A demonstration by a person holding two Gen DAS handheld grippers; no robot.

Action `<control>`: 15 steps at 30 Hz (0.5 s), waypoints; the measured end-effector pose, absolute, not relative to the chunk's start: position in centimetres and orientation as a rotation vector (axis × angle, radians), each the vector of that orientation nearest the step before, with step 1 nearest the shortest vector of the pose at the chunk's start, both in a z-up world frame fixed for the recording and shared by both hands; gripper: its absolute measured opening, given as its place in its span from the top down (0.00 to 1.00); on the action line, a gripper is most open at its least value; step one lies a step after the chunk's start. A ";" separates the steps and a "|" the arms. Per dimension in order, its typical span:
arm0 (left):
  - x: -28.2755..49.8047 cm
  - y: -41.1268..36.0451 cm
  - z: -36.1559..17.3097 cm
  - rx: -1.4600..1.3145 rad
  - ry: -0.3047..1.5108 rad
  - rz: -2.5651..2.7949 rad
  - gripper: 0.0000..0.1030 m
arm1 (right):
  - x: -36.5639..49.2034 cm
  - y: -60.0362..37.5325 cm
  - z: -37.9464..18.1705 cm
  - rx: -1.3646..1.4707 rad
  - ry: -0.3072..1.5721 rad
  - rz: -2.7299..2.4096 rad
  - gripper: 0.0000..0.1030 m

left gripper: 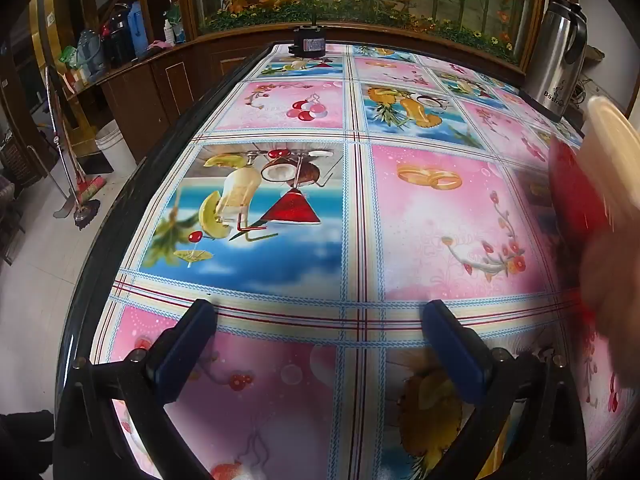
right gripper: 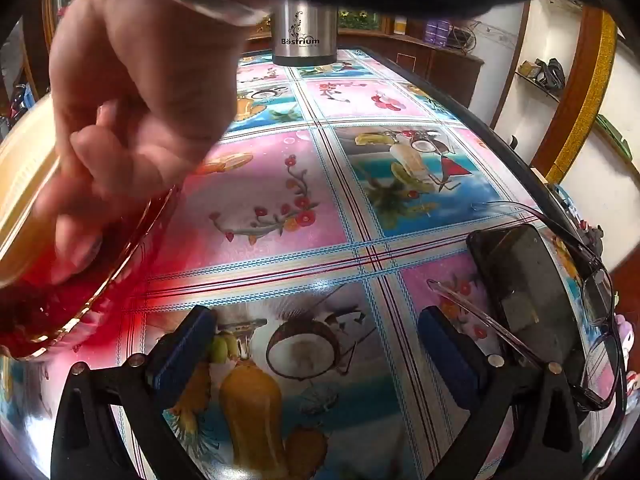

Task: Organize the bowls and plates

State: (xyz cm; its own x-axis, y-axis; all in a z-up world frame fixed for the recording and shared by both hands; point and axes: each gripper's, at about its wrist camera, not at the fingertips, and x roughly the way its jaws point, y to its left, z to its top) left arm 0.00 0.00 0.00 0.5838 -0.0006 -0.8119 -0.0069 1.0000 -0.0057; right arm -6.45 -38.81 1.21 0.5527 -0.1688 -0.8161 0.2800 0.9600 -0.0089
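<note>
Glossy oilcloth, printed in pink and blue fruit squares, covers the tabletop (left gripper: 360,240). Left hand-held gripper (left gripper: 320,324) hovers low over it with its blue pads wide apart and nothing between them. Ahead of this gripper the cloth runs bare to the far edge, where a small dark box (left gripper: 310,44) sits; the dark rounded table edge curves close by on its left, with floor beyond.

To its right, a blurred red plate with a cream rim (left gripper: 600,160) is held up by a bare hand (left gripper: 612,280), near the right edge of view. A steel thermos (left gripper: 556,60) stands at the far right corner.

Right hand-held gripper (right gripper: 320,324) is likewise spread wide and holds nothing. On its left the same hand (right gripper: 132,112) grips the red plate (right gripper: 60,280), tilted, its lower rim at or just above the cloth; I cannot tell which. Just right of this gripper lie a black phone (right gripper: 524,280) and a pair of glasses (right gripper: 600,292), near the table edge. Between plate and phone the cloth lies open up to the thermos (right gripper: 305,36).
</note>
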 end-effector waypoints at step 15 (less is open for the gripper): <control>0.0 0.0 0.0 -0.008 0.948 0.004 0.00 | -6.7 -38.8 1.4 0.125 0.948 -0.267 0.01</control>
